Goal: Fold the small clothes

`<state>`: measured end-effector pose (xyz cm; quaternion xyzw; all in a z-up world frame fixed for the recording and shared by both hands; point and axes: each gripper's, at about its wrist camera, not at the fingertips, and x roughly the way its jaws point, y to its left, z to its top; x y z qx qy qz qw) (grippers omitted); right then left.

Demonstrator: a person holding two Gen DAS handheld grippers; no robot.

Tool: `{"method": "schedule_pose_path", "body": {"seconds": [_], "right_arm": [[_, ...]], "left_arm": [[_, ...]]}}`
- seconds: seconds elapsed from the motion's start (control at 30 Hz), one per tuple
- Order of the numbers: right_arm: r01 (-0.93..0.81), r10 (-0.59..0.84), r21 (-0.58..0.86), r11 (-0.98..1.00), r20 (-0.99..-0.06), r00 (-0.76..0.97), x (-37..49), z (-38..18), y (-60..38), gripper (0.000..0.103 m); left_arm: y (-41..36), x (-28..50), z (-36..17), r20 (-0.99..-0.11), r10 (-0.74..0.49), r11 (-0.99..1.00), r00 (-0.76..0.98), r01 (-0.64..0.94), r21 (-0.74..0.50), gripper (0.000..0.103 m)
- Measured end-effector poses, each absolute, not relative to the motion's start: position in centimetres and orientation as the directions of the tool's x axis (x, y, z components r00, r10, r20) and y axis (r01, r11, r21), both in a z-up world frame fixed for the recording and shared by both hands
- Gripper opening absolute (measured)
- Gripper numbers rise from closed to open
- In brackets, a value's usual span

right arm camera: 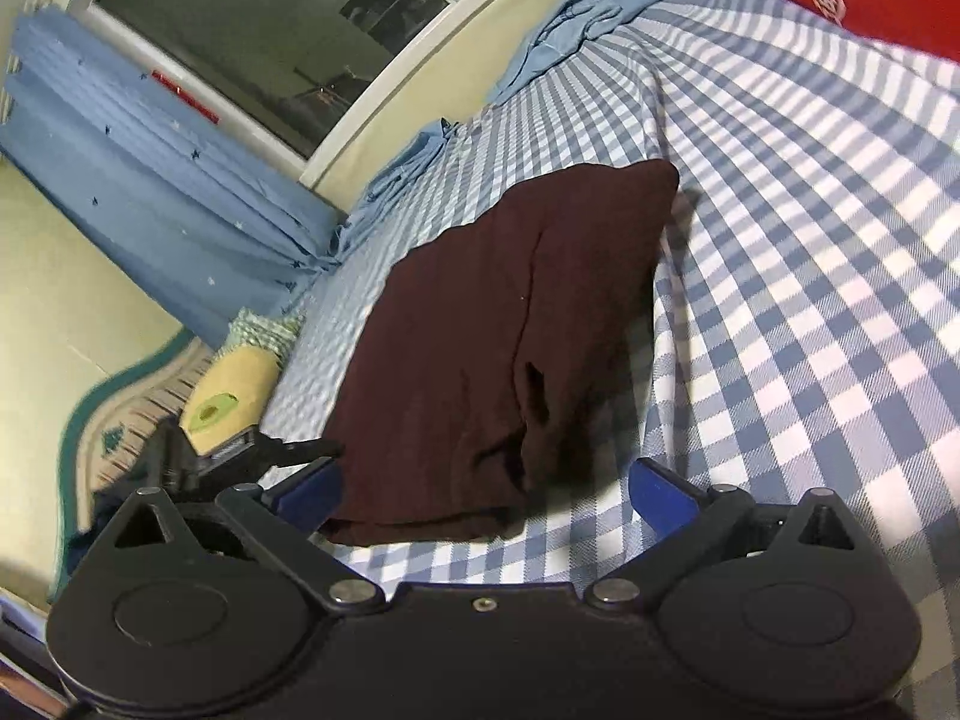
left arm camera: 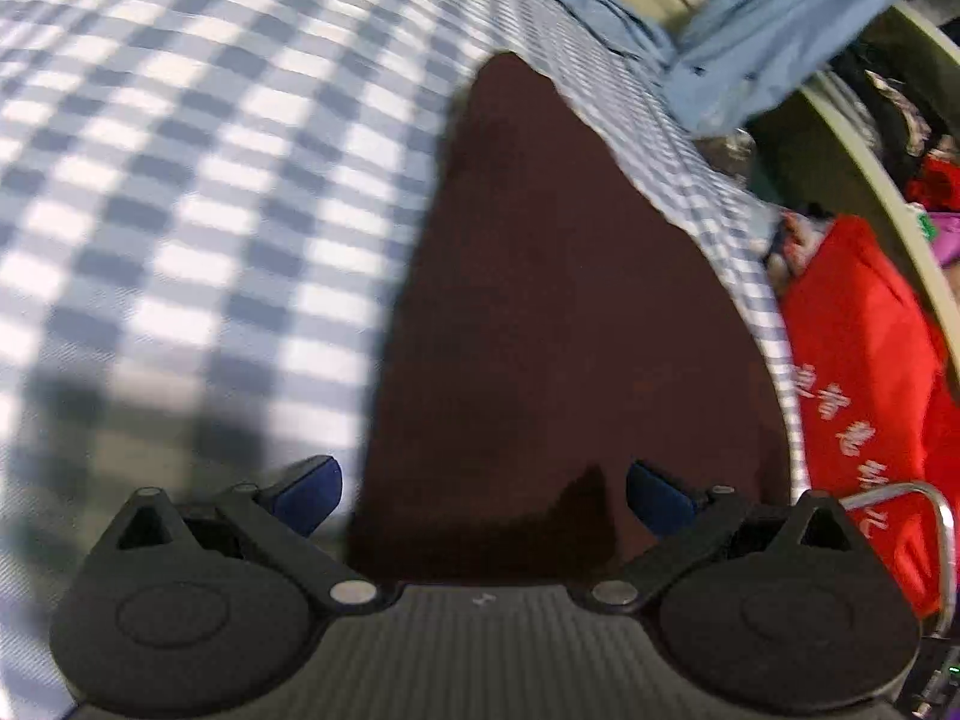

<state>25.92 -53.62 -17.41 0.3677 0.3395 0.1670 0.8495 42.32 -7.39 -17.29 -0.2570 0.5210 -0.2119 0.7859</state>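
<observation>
Maroon garment (right arm camera: 480, 348) between wide-open right gripper (right arm camera: 483, 495); nothing held.

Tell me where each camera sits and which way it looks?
Left wrist: sits on the left gripper, close above the dark maroon garment, looking along it to the blue curtain; its open jaws show.
Right wrist: sits on the right gripper, looking over the garment's near edge toward the window; its open jaws show.
Both share the garment and checked sheet.
</observation>
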Motion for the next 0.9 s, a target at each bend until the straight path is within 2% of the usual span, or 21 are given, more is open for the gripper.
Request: {"method": "schedule_pose_path", "body": {"seconds": [0.13,0.23,0.33,0.5,0.63,0.8,0.9], "right_arm": [[-0.012,0.576,0.812,0.584,-0.404,0.711,26.9,-18.6,-54.5,0.102],[0.021,0.598,0.853,0.521,-0.382,0.704,27.9,-19.8,-54.5,0.102],[-0.001,0.628,0.884,0.468,-0.332,0.703,28.3,-20.3,-54.0,0.102],[0.037,0.598,0.854,0.519,-0.395,0.697,30.4,-21.1,-53.2,0.102],[0.049,0.597,0.88,0.473,-0.361,0.717,33.5,-22.3,-53.8,0.102],[0.005,0.623,0.9,0.435,-0.305,0.72,38.5,-22.8,-53.5,0.103],[-0.011,0.615,0.863,0.505,-0.351,0.706,41.2,-22.5,-52.8,0.103]], "left_arm": [[-8.8,44.2,-17.6,-0.738,-0.586,0.786,0.336,0.012,-0.618,0.102],[-8.0,44.8,-17.7,-0.717,-0.616,0.751,0.327,-0.03,-0.659,0.102],[-7.5,43.5,-17.3,-0.689,-0.641,0.74,0.339,0.033,-0.672,0.101],[-7.5,43.2,-17.1,-0.674,-0.659,0.729,0.335,0.061,-0.682,0.102],[-7.5,44.0,-17.8,-0.675,-0.66,0.726,0.33,0.049,-0.686,0.102],[-9.4,43.0,-16.9,-0.717,-0.603,0.791,0.349,0.147,-0.594,0.101],[-10.5,41.5,-16.5,-0.737,-0.554,0.832,0.388,0.229,-0.505,0.095]]}}
